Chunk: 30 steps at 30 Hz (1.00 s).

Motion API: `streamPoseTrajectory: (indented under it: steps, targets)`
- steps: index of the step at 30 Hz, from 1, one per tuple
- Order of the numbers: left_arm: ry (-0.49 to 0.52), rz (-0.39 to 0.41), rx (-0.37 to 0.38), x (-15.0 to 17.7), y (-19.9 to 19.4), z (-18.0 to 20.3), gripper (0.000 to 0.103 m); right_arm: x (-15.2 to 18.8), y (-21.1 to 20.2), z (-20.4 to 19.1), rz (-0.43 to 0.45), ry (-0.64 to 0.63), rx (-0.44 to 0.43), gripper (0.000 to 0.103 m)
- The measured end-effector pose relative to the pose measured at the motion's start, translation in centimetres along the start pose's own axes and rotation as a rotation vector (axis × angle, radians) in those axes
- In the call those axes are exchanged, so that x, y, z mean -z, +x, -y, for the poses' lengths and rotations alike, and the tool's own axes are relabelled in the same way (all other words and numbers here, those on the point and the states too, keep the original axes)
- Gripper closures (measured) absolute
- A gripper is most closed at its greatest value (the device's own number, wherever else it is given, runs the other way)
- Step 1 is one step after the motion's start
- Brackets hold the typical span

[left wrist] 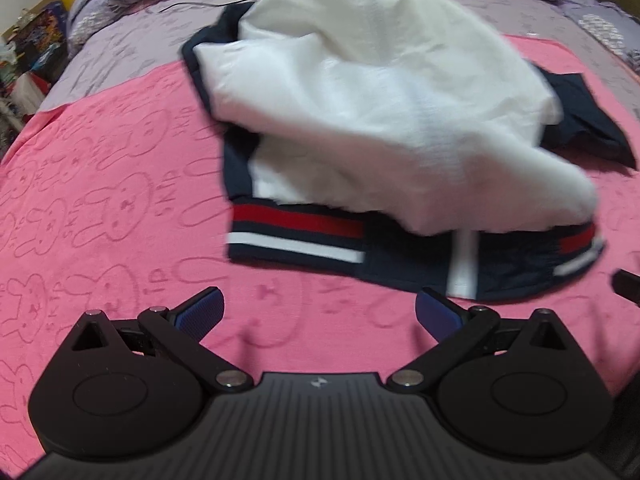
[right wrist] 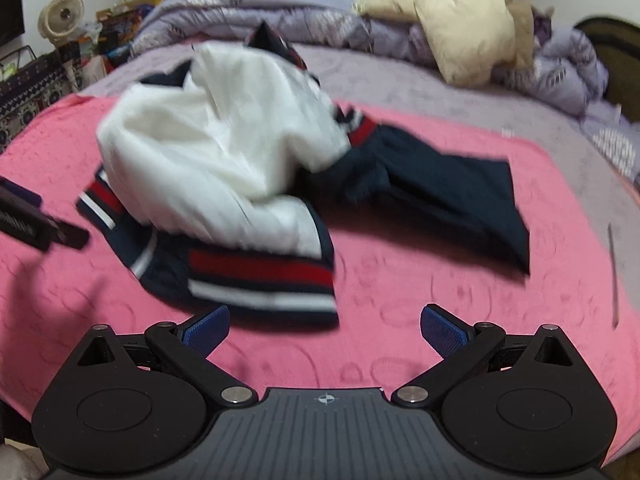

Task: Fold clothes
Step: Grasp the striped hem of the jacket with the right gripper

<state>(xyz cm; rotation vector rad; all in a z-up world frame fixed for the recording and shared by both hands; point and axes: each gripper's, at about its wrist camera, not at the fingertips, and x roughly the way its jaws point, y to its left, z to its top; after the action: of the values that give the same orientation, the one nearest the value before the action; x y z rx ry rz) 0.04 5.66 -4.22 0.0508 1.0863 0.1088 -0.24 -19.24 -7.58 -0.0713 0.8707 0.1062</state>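
Lying: one jacket (left wrist: 384,128) | one pink blanket (left wrist: 120,208) | two tongs (left wrist: 319,312) (right wrist: 325,330) agape

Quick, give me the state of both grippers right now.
Left gripper: open, holding nothing, just short of the jacket hem.
Right gripper: open, holding nothing, above the pink blanket.

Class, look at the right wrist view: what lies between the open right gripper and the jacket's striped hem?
Only bare pink rabbit-embossed blanket lies between the right gripper and the navy-and-white jacket, seen in the right wrist view.
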Motion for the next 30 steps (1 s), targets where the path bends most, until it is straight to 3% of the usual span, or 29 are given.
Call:
streamPoseTrajectory:
  steps: [6, 9, 10, 12, 14, 18, 19, 21, 22, 23, 25, 30]
  targets:
    - [-0.071, 0.027, -0.095, -0.8, 3.1, -4.5, 0.000, -0.9, 3.0, 0.6, 0.030, 0.123, -0.110, 0.001]
    - [-0.051, 0.084, -0.126, -1.1, 4.4, -5.8, 0.000, -1.7, 4.6, -0.6, 0.024, 0.083, -0.103, 0.014]
    - [-0.049, 0.099, -0.101, -1.1, 4.6, -6.1, 0.000, -1.8, 5.0, -1.0, 0.020, 0.078, -0.117, 0.028]
    - [-0.054, 0.128, -0.046, -1.4, 5.2, -6.6, 0.000, -2.4, 5.2, -1.2, 0.002, 0.096, -0.136, 0.036]
    - [-0.078, 0.145, 0.011, -1.9, 5.8, -6.7, 0.000, -2.5, 4.7, -1.1, 0.007, 0.097, -0.147, 0.053]
    - [-0.120, 0.156, 0.098, -1.9, 5.5, -6.6, 0.000, -2.5, 3.1, -0.1, 0.016, 0.131, -0.183, 0.068]
    - [-0.122, 0.163, 0.108, -1.7, 5.0, -6.6, 0.003, -2.4, 2.7, 0.1, 0.017, 0.137, -0.187, 0.070]
    - [-0.124, 0.177, 0.130, -1.3, 4.1, -6.5, 0.027, -2.3, 1.9, 0.3, 0.023, 0.138, -0.191, 0.072]
    - [-0.126, 0.184, 0.140, -1.0, 3.6, -6.4, 0.052, -2.3, 1.5, 0.2, 0.025, 0.136, -0.189, 0.073]
    - [-0.127, 0.191, 0.151, -0.8, 3.2, -6.4, 0.066, -2.2, 1.3, 0.1, 0.027, 0.133, -0.186, 0.074]
    - [-0.130, 0.205, 0.172, -0.4, 2.3, -6.3, 0.084, -2.1, 0.8, -0.2, 0.030, 0.126, -0.182, 0.074]
    - [-0.138, 0.226, 0.234, 1.2, -0.1, -6.3, 0.084, -1.8, 0.2, 0.3, 0.024, 0.138, -0.156, 0.074]
